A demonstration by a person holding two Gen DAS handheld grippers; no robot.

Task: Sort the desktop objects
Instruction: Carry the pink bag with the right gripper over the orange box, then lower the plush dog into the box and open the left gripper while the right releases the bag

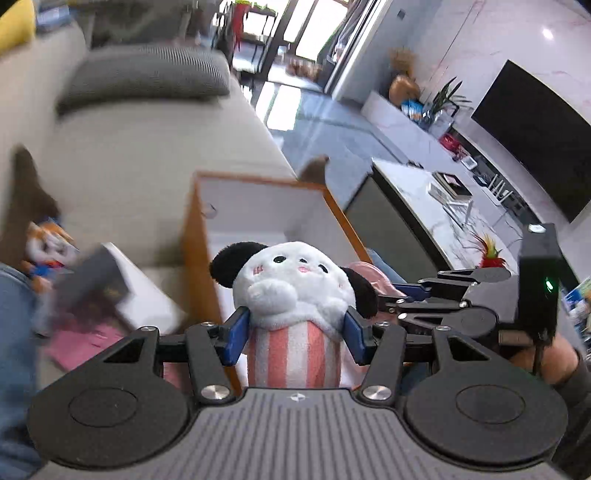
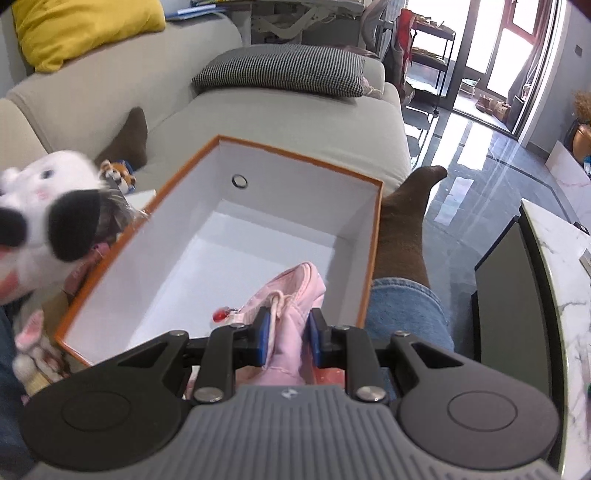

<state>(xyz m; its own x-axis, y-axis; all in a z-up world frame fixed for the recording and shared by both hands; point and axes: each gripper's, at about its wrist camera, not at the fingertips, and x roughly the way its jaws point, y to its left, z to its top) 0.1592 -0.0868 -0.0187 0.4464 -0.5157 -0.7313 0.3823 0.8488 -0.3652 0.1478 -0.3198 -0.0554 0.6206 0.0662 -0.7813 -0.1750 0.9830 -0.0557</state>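
- a living room: a beige sofa (image 2: 258, 122) fills the ground ahead of both tools, with a glossy grey tiled floor (image 2: 480, 166) off to the right and bright glass doors far beyond.
- an orange-edged box (image 2: 373, 236) with a white inside lies on the sofa, straight ahead of and below the right gripper (image 2: 287, 338); it is open at the top.
- the right gripper is clamped on a pink cloth pouch (image 2: 291, 295); its blue pads pinch the near end, and the rest of the pouch hangs forward over the near part of the box floor. whether it touches the floor cannot be told.
- the left gripper (image 1: 295, 330) grips a plush panda (image 1: 291, 280) by its pink-and-white striped body, one blue pad pressed on each side; the head sticks up ahead of the fingers.
- from the left wrist view the box (image 1: 195, 236) stands just beyond the panda, and the right gripper (image 1: 413, 291) shows close to the right.
- from the right wrist view the panda (image 2: 44, 206) appears blurred, to the left of the box and outside its wall.
- further left, beside the box, lie a small tiger toy (image 2: 118, 175), a pink-eared plush (image 2: 31, 332) and some blurred flat items.
- a person's legs in jeans and dark socks flank the box; the right foot (image 2: 406, 221) stretches forward just past its right wall.
- on the sofa ahead sit a checked grey cushion (image 2: 280, 70) and, far left, a yellow cushion (image 2: 81, 26).
- to the right stands a marble-topped table (image 2: 554, 295).
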